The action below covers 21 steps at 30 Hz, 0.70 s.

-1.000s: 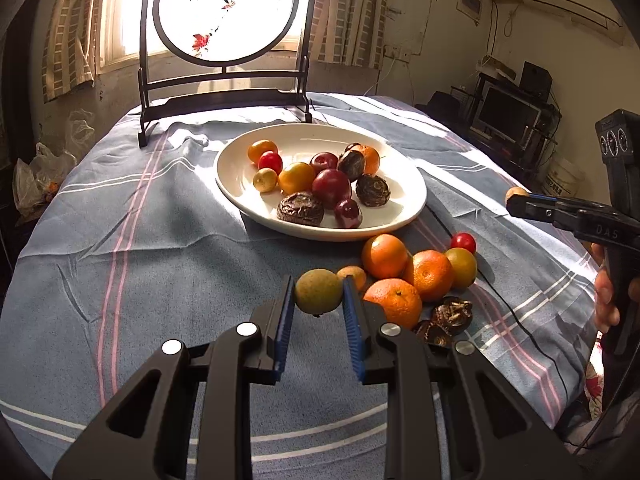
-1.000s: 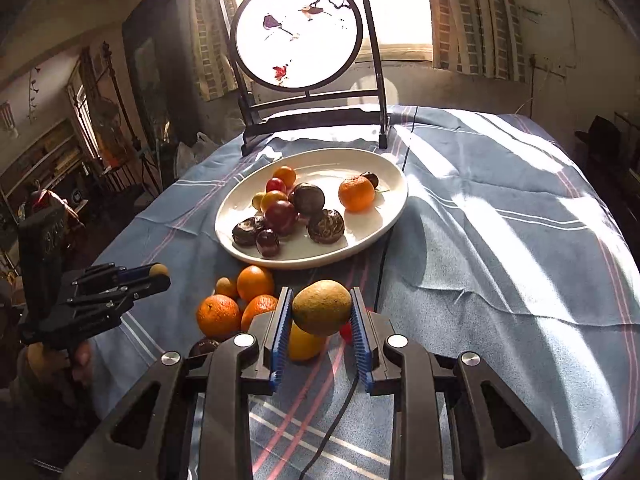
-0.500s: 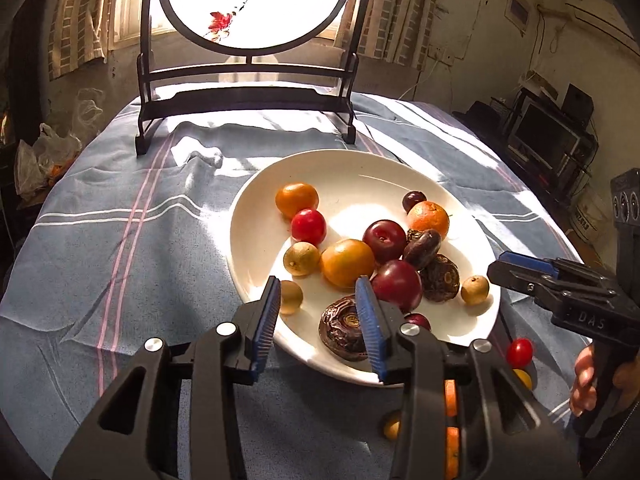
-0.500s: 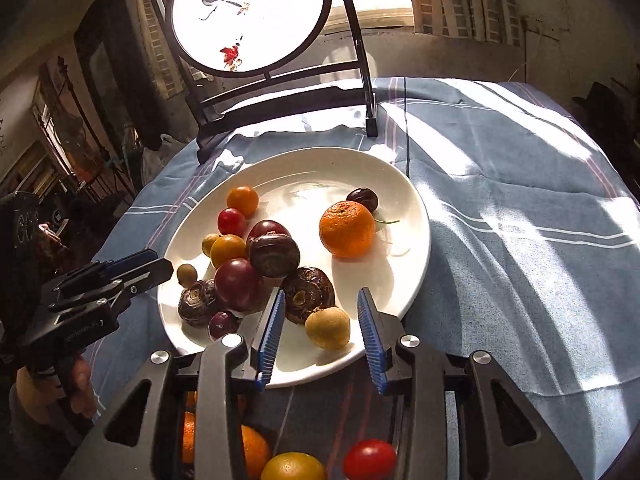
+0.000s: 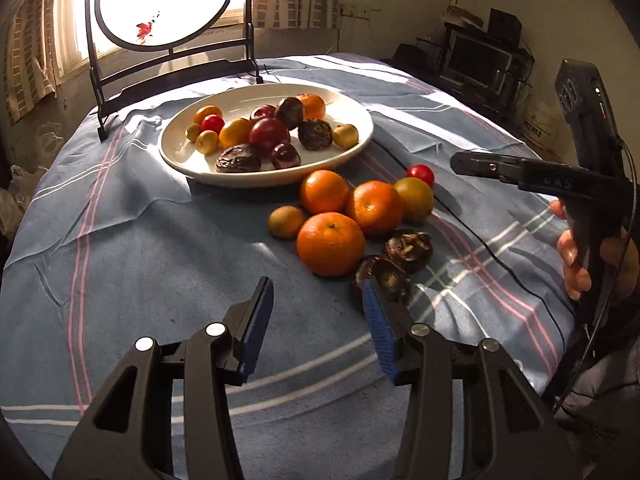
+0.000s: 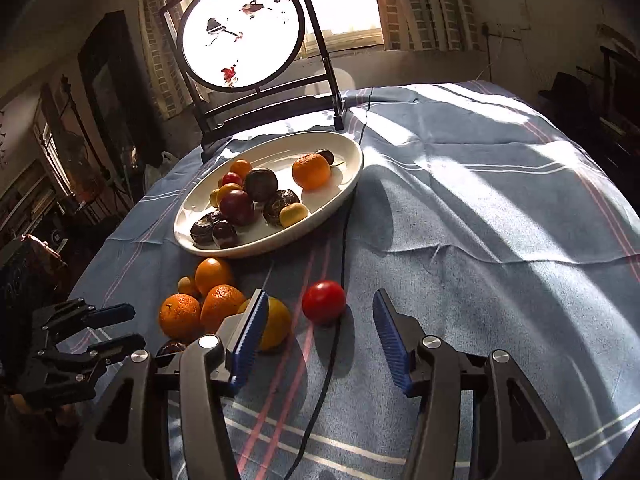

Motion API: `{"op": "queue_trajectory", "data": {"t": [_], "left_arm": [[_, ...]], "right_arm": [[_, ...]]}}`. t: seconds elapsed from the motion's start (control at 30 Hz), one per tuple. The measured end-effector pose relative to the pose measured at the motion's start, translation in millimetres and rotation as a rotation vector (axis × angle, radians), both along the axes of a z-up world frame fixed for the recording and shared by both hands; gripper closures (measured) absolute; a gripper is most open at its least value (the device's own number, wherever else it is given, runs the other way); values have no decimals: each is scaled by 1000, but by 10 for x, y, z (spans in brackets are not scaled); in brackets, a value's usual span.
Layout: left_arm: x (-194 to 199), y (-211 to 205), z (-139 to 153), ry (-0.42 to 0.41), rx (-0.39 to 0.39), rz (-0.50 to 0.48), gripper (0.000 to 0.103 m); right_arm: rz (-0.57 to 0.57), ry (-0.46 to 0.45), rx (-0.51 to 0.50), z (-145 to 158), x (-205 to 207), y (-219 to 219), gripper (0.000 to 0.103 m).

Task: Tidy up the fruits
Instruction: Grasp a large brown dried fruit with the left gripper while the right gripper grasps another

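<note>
A white plate holds several fruits: oranges, plums, small yellow fruits and dark wrinkled ones. In front of it on the blue cloth lies a loose pile: three oranges, a yellow-green fruit, a red tomato, a small yellow fruit and two dark wrinkled fruits. My left gripper is open and empty, just short of the pile. My right gripper is open and empty, with the tomato just beyond its fingertips.
A dark stand with a round painted screen stands behind the plate. A black cable runs across the cloth past the tomato. The table's edge drops off at right, with furniture beyond.
Both grippers released small yellow fruits onto the plate, then pulled back from it. They now hover open over the loose pile in front of the plate.
</note>
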<state>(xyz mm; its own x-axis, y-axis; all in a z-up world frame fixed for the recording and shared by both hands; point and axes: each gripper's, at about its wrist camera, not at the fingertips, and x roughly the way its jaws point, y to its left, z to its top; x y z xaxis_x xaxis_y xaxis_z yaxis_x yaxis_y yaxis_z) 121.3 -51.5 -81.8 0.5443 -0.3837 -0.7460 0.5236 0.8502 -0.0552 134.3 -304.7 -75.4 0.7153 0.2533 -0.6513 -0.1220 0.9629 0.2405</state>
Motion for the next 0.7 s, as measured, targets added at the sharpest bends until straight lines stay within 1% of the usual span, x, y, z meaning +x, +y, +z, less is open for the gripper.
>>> {"op": "queue_trajectory", "data": {"t": [0.07,0.1,0.13,0.2,0.33,0.4,0.43,0.5,0.57,0.63,0.7], "left_arm": [[-103,-121,-58,2,15,-21,58],[-129,-184,-83,-7,27,-24,58],[-134,-236,-112,-8,36,-19,58],[-104,-317,-164,4,37,-13,58],[-2,-413,-218,56,58,5,58],[16,-398,-213,62,48,14,62],[5,-382,-207,55,43,22,63],[-66,-318,-148,7,17,46,63],[-152,-226,-65,-30,-14,60,63],[-209,-111,0,-45,-34,78,63],[-235,23,38,-47,-50,101,63]], "right_arm": [[9,-22,6,24,-40,-9,48],[14,-26,-1,24,-44,9,44],[18,-21,-11,13,-37,31,44],[33,-16,-10,10,-28,50,44],[56,3,29,-22,-17,14,44],[71,5,27,-29,-24,36,44],[85,4,17,-29,-29,67,44],[114,-10,-16,-16,-64,150,44],[154,-15,-71,-14,-116,285,44],[202,-6,-136,-29,-171,469,44],[277,11,-155,-46,-220,648,44]]}}
